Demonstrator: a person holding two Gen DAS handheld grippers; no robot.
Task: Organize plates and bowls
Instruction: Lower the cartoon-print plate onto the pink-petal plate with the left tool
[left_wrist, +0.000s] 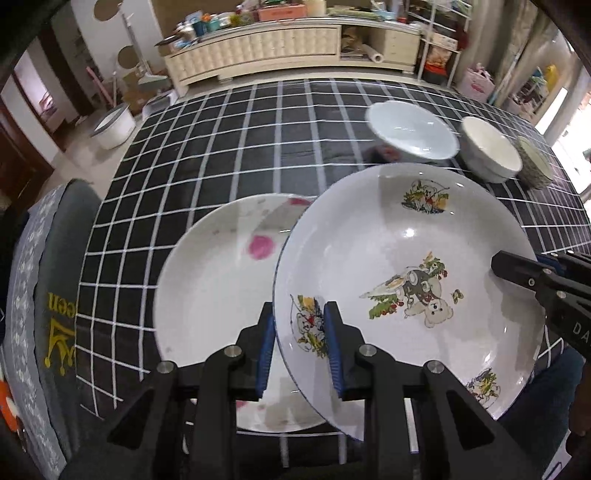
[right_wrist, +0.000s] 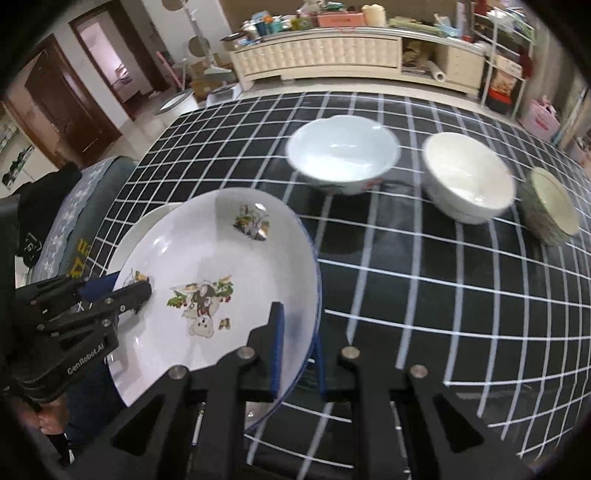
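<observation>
Left gripper (left_wrist: 300, 345) clamped on the near-left rim of a white ceramic plate printed with cartoon bears (left_wrist: 406, 288), right gripper (right_wrist: 297, 354) clamped on the opposite rim of the same plate, held tilted above the tabletop. Just beyond and left of the left gripper, partly under the bear plate, a second white plate with pink blotches (left_wrist: 218, 288). Farther ahead, a pale scalloped bowl (right_wrist: 343, 153), a cream bowl (right_wrist: 467, 177) and a small green-sided bowl (right_wrist: 550, 203). Black tabletop cloth with white grid lines (right_wrist: 424, 277); a cream sideboard (right_wrist: 325, 55) against the far wall.
</observation>
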